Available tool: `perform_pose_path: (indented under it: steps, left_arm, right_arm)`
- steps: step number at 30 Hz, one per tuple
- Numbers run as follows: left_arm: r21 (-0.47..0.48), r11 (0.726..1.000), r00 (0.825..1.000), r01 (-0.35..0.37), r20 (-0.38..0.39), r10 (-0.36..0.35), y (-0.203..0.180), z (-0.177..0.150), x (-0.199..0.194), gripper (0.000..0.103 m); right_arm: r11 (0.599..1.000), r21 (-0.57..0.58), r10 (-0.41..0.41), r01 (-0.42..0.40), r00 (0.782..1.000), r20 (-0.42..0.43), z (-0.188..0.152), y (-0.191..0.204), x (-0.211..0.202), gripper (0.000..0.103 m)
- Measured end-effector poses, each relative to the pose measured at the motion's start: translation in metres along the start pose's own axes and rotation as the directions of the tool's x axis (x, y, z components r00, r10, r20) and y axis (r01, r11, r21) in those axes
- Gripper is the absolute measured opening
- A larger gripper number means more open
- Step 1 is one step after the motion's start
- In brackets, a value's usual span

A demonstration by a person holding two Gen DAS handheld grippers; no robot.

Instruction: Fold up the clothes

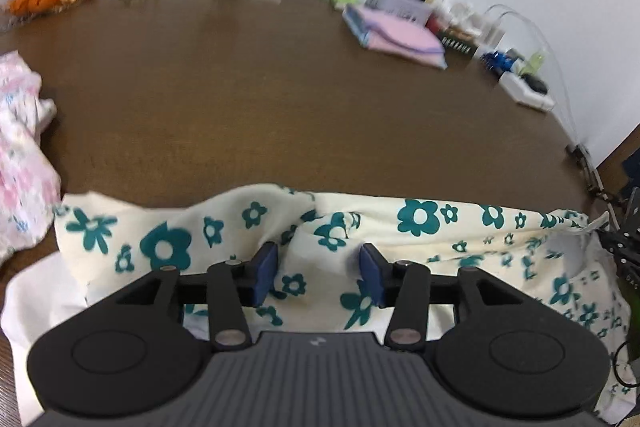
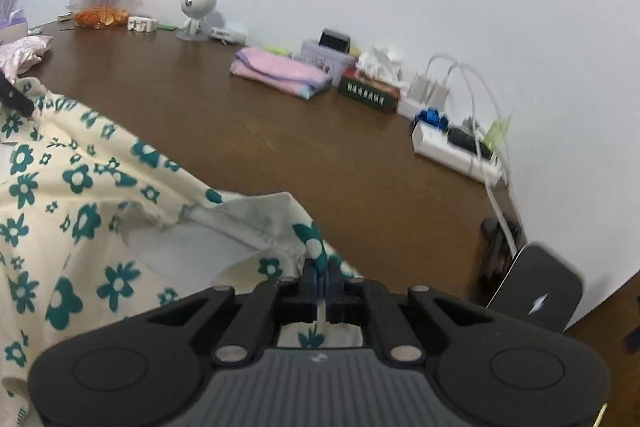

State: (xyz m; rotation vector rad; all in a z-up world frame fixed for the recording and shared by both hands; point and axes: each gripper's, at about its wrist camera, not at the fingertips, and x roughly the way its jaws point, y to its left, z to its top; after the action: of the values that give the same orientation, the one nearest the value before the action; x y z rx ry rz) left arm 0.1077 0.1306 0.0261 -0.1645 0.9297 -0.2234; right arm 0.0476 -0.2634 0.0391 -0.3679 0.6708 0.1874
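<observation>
A cream garment with teal flowers [image 1: 420, 227] lies rumpled along the near edge of the brown table [image 1: 260, 87]. My left gripper [image 1: 318, 273] hovers over it with its blue pads apart and only loose cloth beneath them. In the right wrist view the same garment [image 2: 80, 187] spreads to the left, and my right gripper [image 2: 320, 281] is shut on its right-hand edge, a fold of cloth pinched between the pads.
A pink floral garment [image 1: 20, 155] lies at the left. A folded pink cloth [image 2: 280, 71], boxes, a power strip [image 2: 456, 151] with cables and a white round camera [image 2: 196, 11] line the far edge. A dark device [image 2: 536, 287] sits by the right corner.
</observation>
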Motion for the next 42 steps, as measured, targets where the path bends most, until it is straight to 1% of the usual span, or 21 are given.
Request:
perform_pose_path:
  steps: [6, 8, 10, 11, 12, 14, 16, 17, 19, 22, 24, 25, 26, 27, 30, 32, 34, 36, 38, 40, 42]
  left_arm:
    - [0.040, 0.998, 0.998, -0.056, 0.009, 0.056, -0.004, -0.009, -0.022, 0.048]
    - [0.080, 0.995, 0.998, -0.052, 0.048, 0.048, -0.011, -0.018, -0.051, 0.054]
    - [0.115, 0.993, 0.997, -0.014, 0.079, 0.005, -0.018, -0.031, -0.081, 0.061]
    - [0.148, 0.989, 0.995, 0.010, 0.094, -0.025, -0.024, -0.040, -0.097, 0.066]
    - [0.180, 0.983, 0.994, 0.029, 0.103, -0.048, -0.031, -0.050, -0.108, 0.070]
    - [0.237, 0.970, 0.990, 0.059, 0.109, -0.087, -0.044, -0.070, -0.127, 0.074]
    - [0.278, 0.957, 0.989, 0.082, 0.097, -0.113, -0.055, -0.089, -0.137, 0.075]
    - [0.294, 0.951, 0.989, 0.093, 0.085, -0.123, -0.059, -0.098, -0.139, 0.075]
    - [0.320, 0.941, 0.989, 0.109, 0.059, -0.135, -0.065, -0.115, -0.141, 0.076]
    - [0.300, 0.947, 0.992, 0.112, 0.027, -0.126, -0.060, -0.129, -0.134, 0.076]
    - [0.281, 0.955, 0.994, 0.099, 0.012, -0.107, -0.054, -0.135, -0.130, 0.076]
    - [0.272, 0.959, 0.996, 0.078, 0.010, -0.084, -0.051, -0.137, -0.129, 0.076]
    - [0.266, 0.962, 0.998, 0.058, 0.010, -0.063, -0.049, -0.139, -0.129, 0.076]
    - [0.261, 0.965, 0.999, 0.037, 0.010, -0.041, -0.047, -0.141, -0.130, 0.076]
    - [0.261, 0.965, 0.999, 0.022, 0.029, -0.030, -0.042, -0.145, -0.136, 0.076]
    - [0.284, 0.958, 0.998, 0.026, 0.047, -0.041, -0.040, -0.148, -0.142, 0.077]
    - [0.353, 0.931, 0.990, 0.089, 0.069, -0.121, -0.040, -0.160, -0.149, 0.079]
    - [0.416, 0.897, 0.977, 0.152, 0.073, -0.199, -0.039, -0.172, -0.156, 0.082]
    - [0.449, 0.880, 0.978, 0.158, 0.053, -0.203, -0.036, -0.184, -0.158, 0.082]
    - [0.489, 0.859, 0.980, 0.153, 0.039, -0.197, -0.036, -0.197, -0.160, 0.082]
    - [0.563, 0.818, 0.983, 0.115, 0.052, -0.174, -0.040, -0.209, -0.161, 0.082]
  right_arm:
    - [0.999, -0.041, 0.012, -0.012, 1.000, -0.009, -0.003, -0.001, -0.006, 0.015]
    - [0.999, -0.029, 0.029, -0.029, 0.999, 0.016, -0.004, -0.006, -0.028, 0.035]
    - [0.997, 0.000, 0.079, -0.079, 0.995, 0.066, -0.007, -0.016, -0.060, 0.041]
    - [0.989, 0.008, 0.143, -0.145, 0.985, 0.093, -0.012, -0.020, -0.078, 0.041]
    - [0.977, 0.004, 0.211, -0.213, 0.970, 0.120, -0.018, -0.022, -0.094, 0.041]
    - [0.923, -0.089, 0.383, -0.374, 0.912, 0.148, -0.041, -0.015, -0.129, 0.049]
    - [0.846, -0.223, 0.514, -0.484, 0.852, 0.098, -0.070, 0.003, -0.155, 0.054]
    - [0.815, -0.282, 0.541, -0.507, 0.839, 0.056, -0.085, 0.012, -0.164, 0.054]
    - [0.793, -0.336, 0.533, -0.509, 0.846, -0.023, -0.106, 0.023, -0.169, 0.054]
    - [0.798, -0.325, 0.506, -0.507, 0.857, -0.093, -0.122, 0.025, -0.155, 0.052]
    - [0.796, -0.287, 0.525, -0.532, 0.844, -0.110, -0.125, 0.020, -0.141, 0.041]
    - [0.793, -0.255, 0.544, -0.553, 0.831, -0.112, -0.123, 0.016, -0.135, 0.011]
    - [0.799, -0.235, 0.542, -0.553, 0.832, -0.118, -0.119, 0.011, -0.131, 0.002]
    - [0.806, -0.229, 0.538, -0.546, 0.837, -0.101, -0.114, 0.007, -0.132, 0.001]
    - [0.807, -0.183, 0.572, -0.562, 0.820, 0.005, -0.093, -0.010, -0.136, 0.001]
    - [0.844, -0.124, 0.530, -0.522, 0.847, 0.035, -0.076, -0.014, -0.123, 0.001]
    - [0.879, -0.101, 0.469, -0.466, 0.883, 0.002, -0.068, -0.006, -0.104, 0.003]
    - [0.902, -0.167, 0.388, -0.397, 0.918, -0.086, -0.069, 0.015, -0.087, 0.012]
    - [0.908, -0.246, 0.323, -0.340, 0.940, -0.109, -0.073, 0.028, -0.084, 0.026]
    - [0.909, -0.247, 0.327, -0.335, 0.942, -0.073, -0.075, 0.023, -0.095, 0.035]
    - [0.904, -0.245, 0.357, -0.351, 0.934, -0.022, -0.077, 0.016, -0.111, 0.045]
